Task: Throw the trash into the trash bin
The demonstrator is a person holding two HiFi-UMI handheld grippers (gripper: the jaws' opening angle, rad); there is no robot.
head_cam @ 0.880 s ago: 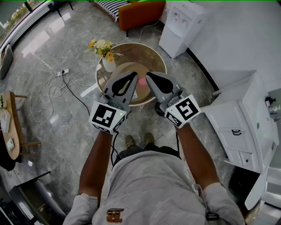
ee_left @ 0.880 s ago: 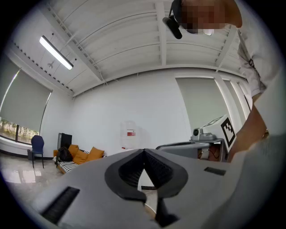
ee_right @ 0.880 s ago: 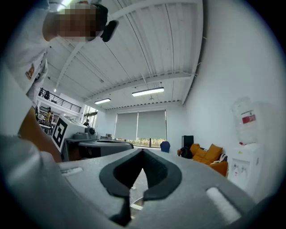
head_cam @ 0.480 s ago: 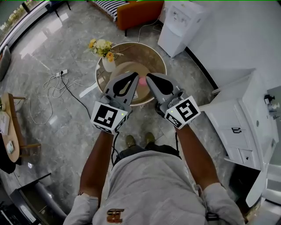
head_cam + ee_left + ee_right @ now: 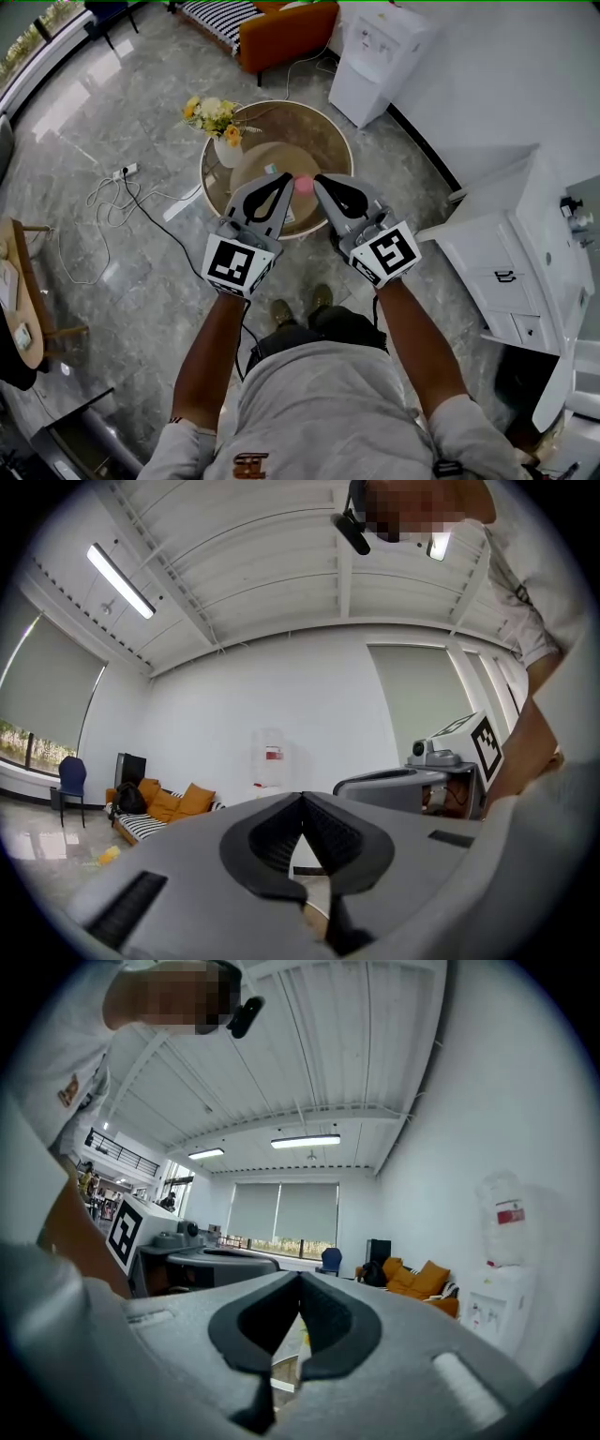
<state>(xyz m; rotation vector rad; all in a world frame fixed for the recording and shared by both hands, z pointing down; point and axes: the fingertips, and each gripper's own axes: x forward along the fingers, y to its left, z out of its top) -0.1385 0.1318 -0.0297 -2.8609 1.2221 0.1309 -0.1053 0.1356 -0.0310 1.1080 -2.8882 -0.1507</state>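
my left gripper (image 5: 281,178) and right gripper (image 5: 321,179): jaws together, empty. pink trash (image 5: 304,186) lies on the table (image 5: 323,127) at 12 o'clock. likely light, soft; pinch its middle.

Trash (image 5: 303,185): a single small piece, pink and rounded, its outline soft and its material too small to make out; it lay on the round worktop (image 5: 321,122), on the paler inner disc rather than on the dark outer ring, toward the side of that disc nearer the person; in the head view it showed in the narrow gap between the tip of the left claw (image 5: 285,180) and the tip of the right claw (image 5: 321,180), just beside both; whether either tip touched it could not be told; both claws were closed on nothing, so the piece lay unheld.
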